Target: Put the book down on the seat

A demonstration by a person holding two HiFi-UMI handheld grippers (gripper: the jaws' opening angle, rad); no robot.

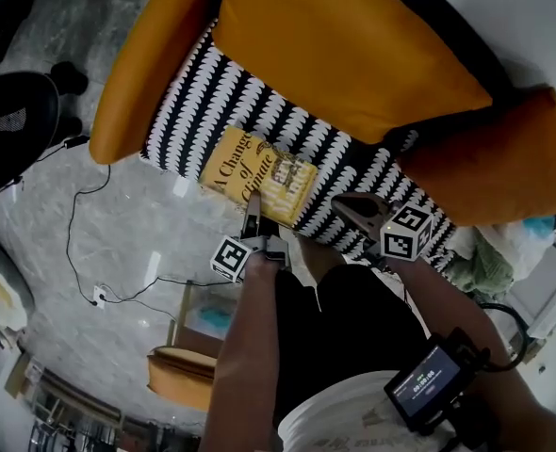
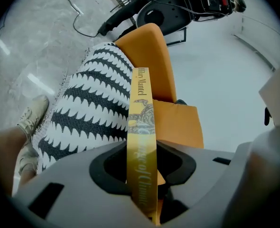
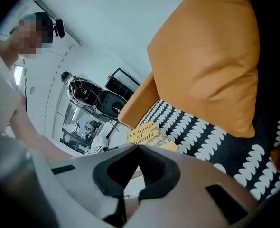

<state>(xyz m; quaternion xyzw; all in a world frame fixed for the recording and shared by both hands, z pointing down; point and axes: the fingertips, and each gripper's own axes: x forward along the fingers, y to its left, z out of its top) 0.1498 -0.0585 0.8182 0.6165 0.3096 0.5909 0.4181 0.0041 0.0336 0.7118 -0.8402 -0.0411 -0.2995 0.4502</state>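
Note:
A yellow book [image 1: 259,175] with its cover facing up sits at the front edge of the black-and-white patterned seat [image 1: 250,106]. My left gripper [image 1: 252,211] is shut on the book's near edge. In the left gripper view the book's spine [image 2: 141,109] runs out from between the jaws of the left gripper [image 2: 142,151], over the seat [image 2: 90,110]. My right gripper [image 1: 342,201] hovers at the seat's front edge, right of the book, shut and empty. The right gripper view shows the right gripper [image 3: 138,147], with the book [image 3: 144,134] just beyond its tips.
The armchair has orange armrests [image 1: 137,73] and a big orange cushion [image 1: 353,45] against its back. Cables [image 1: 75,224] trail over the marble floor at the left, near a black round object [image 1: 9,125]. The person's legs and a small screen [image 1: 429,384] fill the lower right.

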